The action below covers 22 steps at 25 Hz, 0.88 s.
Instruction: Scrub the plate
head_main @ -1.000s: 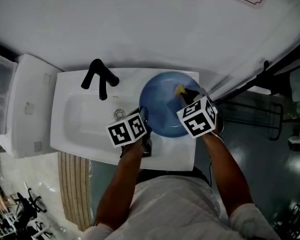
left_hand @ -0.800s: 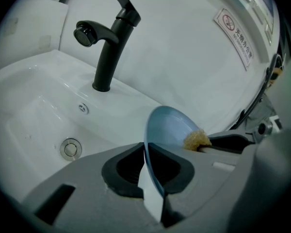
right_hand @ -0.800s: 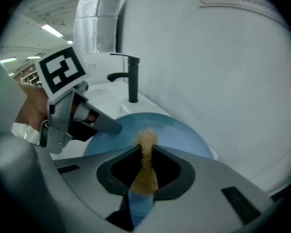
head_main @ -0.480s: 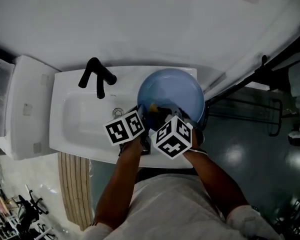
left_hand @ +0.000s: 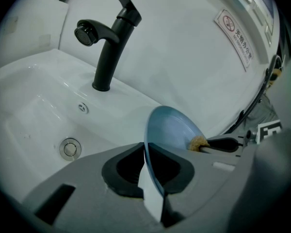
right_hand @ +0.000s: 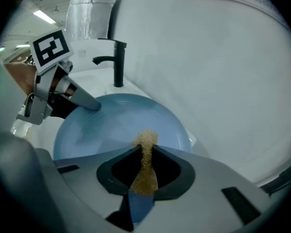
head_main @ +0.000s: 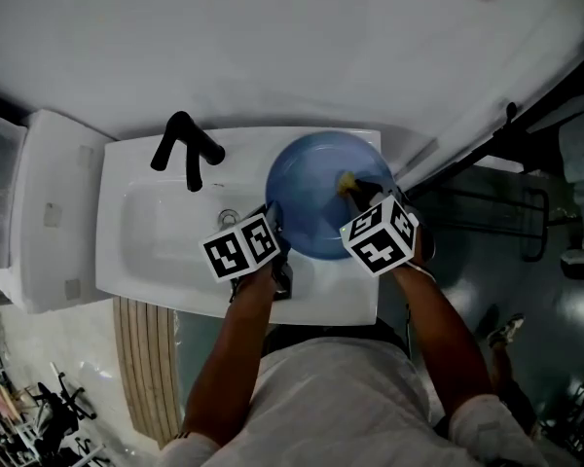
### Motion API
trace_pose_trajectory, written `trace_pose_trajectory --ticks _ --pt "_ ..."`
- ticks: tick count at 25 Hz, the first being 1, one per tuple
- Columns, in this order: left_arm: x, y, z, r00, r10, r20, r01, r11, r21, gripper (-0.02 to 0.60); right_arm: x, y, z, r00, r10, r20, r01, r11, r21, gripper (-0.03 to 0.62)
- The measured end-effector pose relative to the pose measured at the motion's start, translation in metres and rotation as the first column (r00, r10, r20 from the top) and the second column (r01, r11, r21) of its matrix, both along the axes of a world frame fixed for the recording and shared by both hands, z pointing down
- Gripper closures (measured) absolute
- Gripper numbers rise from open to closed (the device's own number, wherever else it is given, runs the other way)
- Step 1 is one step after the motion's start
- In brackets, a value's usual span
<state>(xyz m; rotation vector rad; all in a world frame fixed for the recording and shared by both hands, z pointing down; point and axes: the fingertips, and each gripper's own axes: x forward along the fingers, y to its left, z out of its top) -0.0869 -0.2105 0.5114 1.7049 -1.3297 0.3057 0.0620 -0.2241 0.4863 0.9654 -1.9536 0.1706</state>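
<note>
A light blue plate [head_main: 316,197] is held over the right end of the white sink [head_main: 136,236]. My left gripper [head_main: 275,230] is shut on the plate's [left_hand: 172,130] near left rim, which runs edge-on between its jaws. My right gripper [head_main: 362,191] is shut on a tan scrub pad [right_hand: 145,161] whose tip presses on the plate's [right_hand: 111,125] face. In the head view the scrub pad [head_main: 348,178] lies on the plate's upper right part. The left gripper [right_hand: 94,105] shows at the plate's left rim in the right gripper view.
A black faucet [head_main: 188,150] stands at the back of the sink, with the drain [left_hand: 70,148] in the basin. A white wall with a sign [left_hand: 236,37] rises behind. A white cistern [head_main: 49,212] sits at the left. Dark floor and a metal frame [head_main: 516,227] lie at the right.
My right gripper swept the scrub pad from the plate's upper right down to its lower left and back up to the upper right. The left gripper kept its hold.
</note>
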Motion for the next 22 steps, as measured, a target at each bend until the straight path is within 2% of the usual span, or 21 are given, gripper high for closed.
trace_pose_trajectory --ticks 4,8,15,19,22 --pt "0.0 0.0 0.0 1.0 0.001 0.001 -0.001 1.0 0.001 0.543 0.02 -0.009 -0.001 0.999 0.026 -0.04 -0.025 0.999 0.02 0.531" --pt "0.0 0.0 0.0 1.0 -0.002 0.0 0.002 1.0 0.0 0.543 0.019 -0.007 -0.008 0.999 0.029 -0.023 -0.028 0.999 0.032 0.531" --pt "0.0 0.0 0.0 1.0 -0.011 -0.004 0.011 1.0 -0.001 0.543 -0.043 0.035 -0.026 0.989 -0.053 0.137 0.053 0.999 0.004 0.531" --pt "-0.001 0.0 0.0 1.0 -0.015 -0.007 0.015 1.0 -0.003 0.543 -0.076 0.057 -0.02 0.979 -0.113 0.168 0.119 0.993 -0.026 0.531" --pt "0.0 0.0 0.0 1.0 -0.016 -0.007 0.016 1.0 -0.003 0.543 -0.083 0.065 -0.012 0.978 -0.127 0.168 0.137 0.989 -0.048 0.531"
